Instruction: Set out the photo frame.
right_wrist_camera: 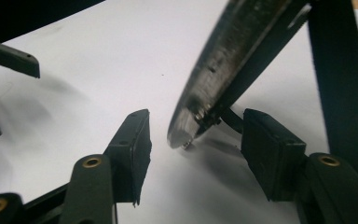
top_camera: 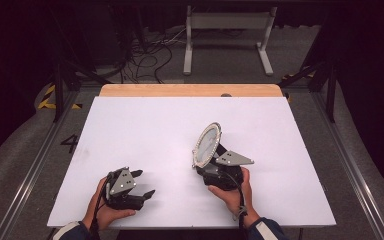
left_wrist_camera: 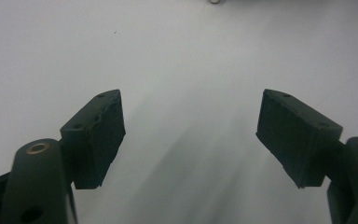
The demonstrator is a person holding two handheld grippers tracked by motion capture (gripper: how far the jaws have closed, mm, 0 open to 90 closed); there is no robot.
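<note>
Dark room, cables on the floor behind; white desk with a wood strip at the far edge. One item on it: round mirror with a studded rim, propped on its stand, tilted back. Everything below is relative to that mirror.

Right tongs sit right at its base, on my near side. Right gripper view: jaws released, straddling the lower rim and stand, pads not pressing either one. My read: it's standing on its own.

Left tongs well off to the left and nearer me, jaws spread wide with bare desk between them.

Risk: the mirror leans on a thin stand. Any nudge from a pad while I back the right hand out could tip it over.

Pose: right hand low behind the mirror, tongs pointing forward. Left hand resting low on the desk, tongs angled toward the mirror.
</note>
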